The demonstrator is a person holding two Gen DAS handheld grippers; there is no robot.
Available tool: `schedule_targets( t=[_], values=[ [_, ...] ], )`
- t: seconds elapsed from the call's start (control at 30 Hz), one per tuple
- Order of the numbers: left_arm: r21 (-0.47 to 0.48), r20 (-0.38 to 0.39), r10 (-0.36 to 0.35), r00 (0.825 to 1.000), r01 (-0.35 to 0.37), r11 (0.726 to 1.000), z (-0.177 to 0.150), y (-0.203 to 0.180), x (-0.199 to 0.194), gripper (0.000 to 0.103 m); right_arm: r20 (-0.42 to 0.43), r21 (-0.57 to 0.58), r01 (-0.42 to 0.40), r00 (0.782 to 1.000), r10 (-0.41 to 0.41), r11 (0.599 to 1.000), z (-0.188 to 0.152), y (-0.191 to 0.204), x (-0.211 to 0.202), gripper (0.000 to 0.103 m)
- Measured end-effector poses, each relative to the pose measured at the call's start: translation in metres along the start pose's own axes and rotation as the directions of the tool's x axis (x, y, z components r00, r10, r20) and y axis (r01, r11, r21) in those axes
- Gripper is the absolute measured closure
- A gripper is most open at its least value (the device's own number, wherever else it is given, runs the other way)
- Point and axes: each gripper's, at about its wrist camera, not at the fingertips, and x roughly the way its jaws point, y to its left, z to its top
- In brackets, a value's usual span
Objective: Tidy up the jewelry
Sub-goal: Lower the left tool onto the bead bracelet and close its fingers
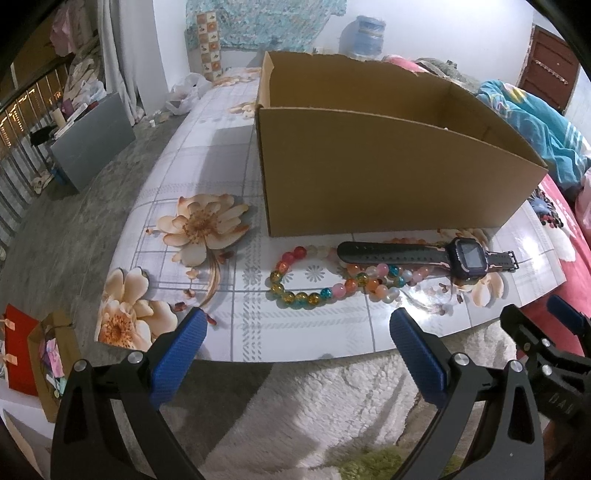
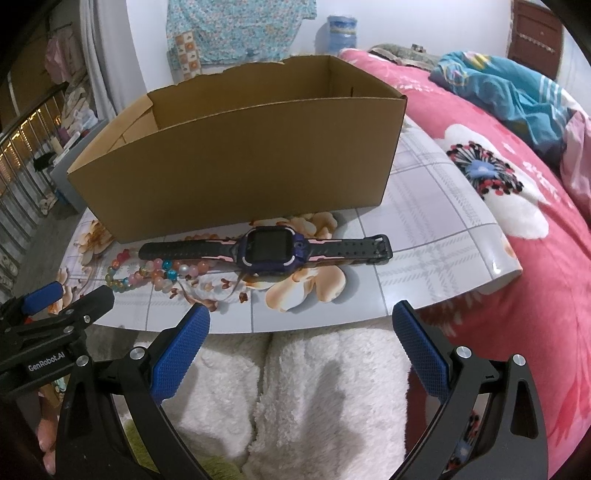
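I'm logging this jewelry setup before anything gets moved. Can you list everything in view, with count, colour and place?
Cardboard box: one, brown, open-topped, on the table behind the jewelry; its floor is hidden.
Watch: one, dark strap with pink accents, lying flat in front of the box.
Bead bracelets: count unclear, multicoloured, partly under the watch strap.
Table: one, grey check with orange flowers.
Bedspread: one, pink floral, right of the table.
Blanket: one, teal, on the bed.
Water jug: one, blue, by the far wall.
Left gripper: black with blue pads, open, empty.
Right gripper: same, open, empty.
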Motion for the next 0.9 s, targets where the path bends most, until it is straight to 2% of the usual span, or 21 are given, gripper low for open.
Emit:
schedule_targets(
  t=[0.17,0.27,0.3,0.33,0.4,0.5,0.7,0.83,0.9],
  values=[
    [-0.009,0.012,-0.023,1.0,0.023,1.0,0.001,0.018,0.006,0.006,0.031,0.023,-0.05,0.998,0.049,0.998,-0.001,-0.006,-0.003,0.008],
    [-0.021,0.035,-0.06,0.998,0.061,0.998,0.002,0.033,0.008,0.006,0.06,0.031,-0.107,0.993,0.105,0.994,0.0,-0.007,-0.007,0.008],
    [-0.023,0.048,-0.093,0.994,0.094,0.995,0.003,0.037,0.008,0.006,0.072,0.03,-0.133,0.989,0.131,0.991,0.001,-0.006,-0.008,0.008],
    [-0.029,0.076,-0.157,0.985,0.159,0.987,0.003,0.046,0.007,0.006,0.078,0.026,-0.144,0.987,0.142,0.989,0.002,-0.004,-0.008,0.009],
    [-0.048,0.108,-0.217,0.97,0.223,0.974,0.003,0.056,0.006,0.006,0.086,0.015,-0.171,0.982,0.169,0.985,0.004,0.0,-0.008,0.014],
    [-0.078,0.125,-0.257,0.958,0.268,0.96,0.007,0.07,0.008,0.006,0.087,0.001,-0.226,0.971,0.225,0.974,0.007,0.009,-0.006,0.022],
    [-0.01,0.137,-0.252,0.958,0.255,0.967,0.012,0.074,0.014,0.006,0.047,-0.021,-0.36,0.932,0.36,0.933,0.014,0.034,0.007,0.039],
    [0.055,0.145,-0.258,0.955,0.253,0.966,0.011,0.071,0.015,0.006,0.018,-0.034,-0.392,0.919,0.393,0.919,0.017,0.049,0.017,0.044],
    [0.095,0.143,-0.257,0.956,0.245,0.965,0.011,0.068,0.017,0.013,0.004,-0.03,-0.399,0.917,0.399,0.916,0.017,0.053,0.022,0.047]
  ],
)
